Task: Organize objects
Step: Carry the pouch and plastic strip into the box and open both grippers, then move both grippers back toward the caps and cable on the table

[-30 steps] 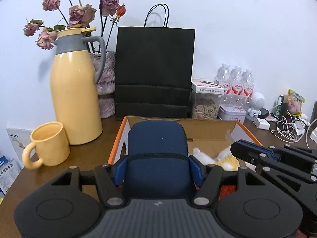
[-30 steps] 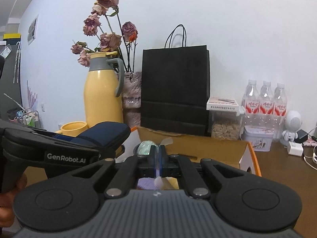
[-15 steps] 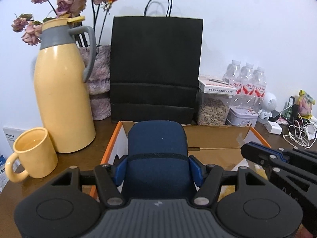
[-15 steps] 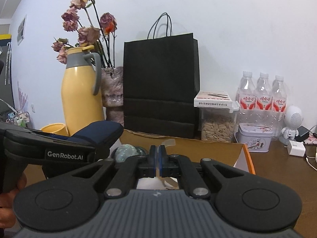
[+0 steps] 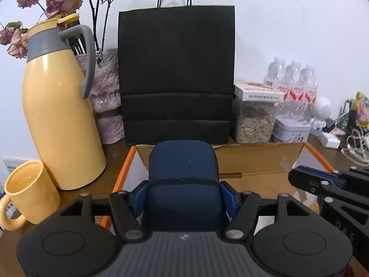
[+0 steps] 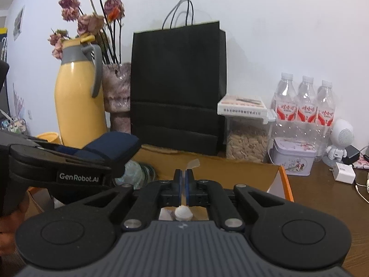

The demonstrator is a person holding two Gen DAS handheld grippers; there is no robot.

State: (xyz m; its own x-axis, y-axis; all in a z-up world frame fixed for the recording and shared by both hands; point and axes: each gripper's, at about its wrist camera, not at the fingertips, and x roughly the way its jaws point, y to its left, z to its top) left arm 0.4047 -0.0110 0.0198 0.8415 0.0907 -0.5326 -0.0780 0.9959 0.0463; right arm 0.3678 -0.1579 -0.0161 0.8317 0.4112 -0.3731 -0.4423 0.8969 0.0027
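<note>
My left gripper (image 5: pixel 183 190) is shut on a dark blue zippered case (image 5: pixel 183 175) and holds it above the near left part of an open cardboard box (image 5: pixel 258 159) with orange edges. The case also shows in the right wrist view (image 6: pixel 110 147). My right gripper (image 6: pixel 183 180) is shut over the same box (image 6: pixel 230 168); a thin clear strip sticks out between its pads, and a small white thing (image 6: pixel 183 213) hangs below them. A crumpled clear bag (image 6: pixel 133 173) lies in the box.
Behind the box stand a black paper bag (image 5: pixel 176 73), a yellow thermos jug (image 5: pixel 57 106), a yellow mug (image 5: pixel 27 191), a vase of dried roses (image 5: pixel 106 97), a seed container (image 5: pixel 253 122), a tin (image 5: pixel 290 130), three water bottles (image 6: pixel 304 106) and a white robot figure (image 6: pixel 341 138) with cables.
Both grippers have moved forward and up toward the black bag, the left one keeping the blue case. The white and yellow contents of the box have dropped out of the left view.
</note>
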